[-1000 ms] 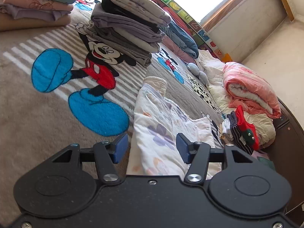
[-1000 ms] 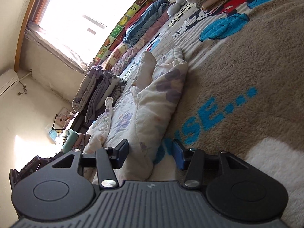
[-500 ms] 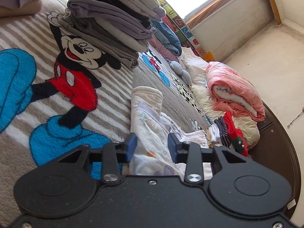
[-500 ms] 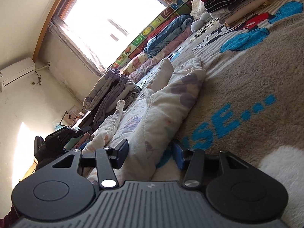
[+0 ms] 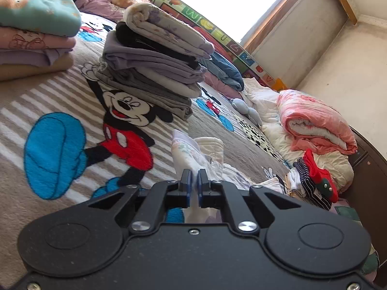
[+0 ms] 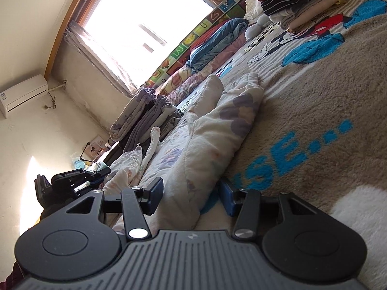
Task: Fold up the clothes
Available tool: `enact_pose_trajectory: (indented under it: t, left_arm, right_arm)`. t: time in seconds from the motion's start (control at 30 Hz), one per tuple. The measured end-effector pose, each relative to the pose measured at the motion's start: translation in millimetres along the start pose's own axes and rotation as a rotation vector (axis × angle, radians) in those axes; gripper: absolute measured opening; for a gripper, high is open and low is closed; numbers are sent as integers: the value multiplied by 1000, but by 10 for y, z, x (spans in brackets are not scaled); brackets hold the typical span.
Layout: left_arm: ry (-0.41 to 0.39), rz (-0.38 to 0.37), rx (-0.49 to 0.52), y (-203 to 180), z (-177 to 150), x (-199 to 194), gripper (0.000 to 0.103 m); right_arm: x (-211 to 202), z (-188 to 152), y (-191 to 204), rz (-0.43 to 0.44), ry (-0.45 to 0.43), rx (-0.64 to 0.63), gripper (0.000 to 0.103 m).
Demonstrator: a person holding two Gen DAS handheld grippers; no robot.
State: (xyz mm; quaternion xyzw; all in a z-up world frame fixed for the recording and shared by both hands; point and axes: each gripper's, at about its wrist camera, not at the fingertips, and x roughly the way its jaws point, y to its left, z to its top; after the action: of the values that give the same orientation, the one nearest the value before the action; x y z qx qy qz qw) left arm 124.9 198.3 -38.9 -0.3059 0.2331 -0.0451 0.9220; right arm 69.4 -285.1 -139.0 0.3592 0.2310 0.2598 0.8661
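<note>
A white floral garment [image 5: 193,154] lies on the Mickey Mouse blanket [image 5: 60,145]. My left gripper [image 5: 192,188] is shut on a fold of this garment and holds the cloth raised between its blue pads. In the right wrist view the same garment [image 6: 212,133] stretches away from me. My right gripper [image 6: 191,193] is open, its fingers on either side of the garment's near edge, low on the blanket [image 6: 314,125]. The left gripper's black body [image 6: 70,181] shows at the far left of that view.
A stack of folded grey and lilac clothes [image 5: 154,60] stands behind Mickey. Another folded stack [image 5: 36,36] is at far left. A pink quilt [image 5: 314,123] and striped and red clothes [image 5: 314,183] lie at right. A striped stack [image 6: 302,0] sits top right.
My left gripper closed on the garment's edge and lifted it off the blanket. My right gripper stayed open around the garment and tilted up slightly.
</note>
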Motion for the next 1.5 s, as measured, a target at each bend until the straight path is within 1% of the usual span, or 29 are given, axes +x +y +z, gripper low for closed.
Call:
enact_pose_trajectory:
  t: [0.17,0.5,0.63,1.0,1.03,1.07,1.1,1.13,1.17,1.23,1.4,1.5]
  left_arm:
    - [-59,94,-22,149,-4,-271,3]
    - [-166,193,-79,368,62,-637,3]
    - [-195,244,-114,481,65,-774,3]
    - [-243,376,-179,551,33,-1046,1]
    - [-247,388,-184,557,30,-1070,4]
    - [-231,395,-190,559,25,-1040,7]
    - [-216,398,-202,571,13,-1007,20]
    - [-203,406,-223,593,-3,-978,39]
    - [-192,423,-254,632,-26,-954,46]
    - [-163,426,-299,719,-53,-918,47]
    - [-116,396,-416,943,-105,-808,48]
    - [-109,394,-462,1053,-112,-723,48]
  right_arm:
    - [3,-5,0,2,0,0,51]
    - [12,-7,50,-13,12,-13,52]
    - [15,-9,63,-13,13,-19,53]
    - [3,-15,75,-16,15,-23,54]
    - [1,-13,76,-16,15,-23,54]
    - [3,-12,80,-16,16,-23,54]
    - [6,-11,84,-17,17,-23,55]
    - [9,-12,87,-18,18,-24,55]
    - [9,-11,92,-19,20,-25,55]
    - [14,-10,104,-20,24,-29,56]
    - [30,-7,133,-25,32,-46,59]
    - [36,-10,157,-27,35,-57,60]
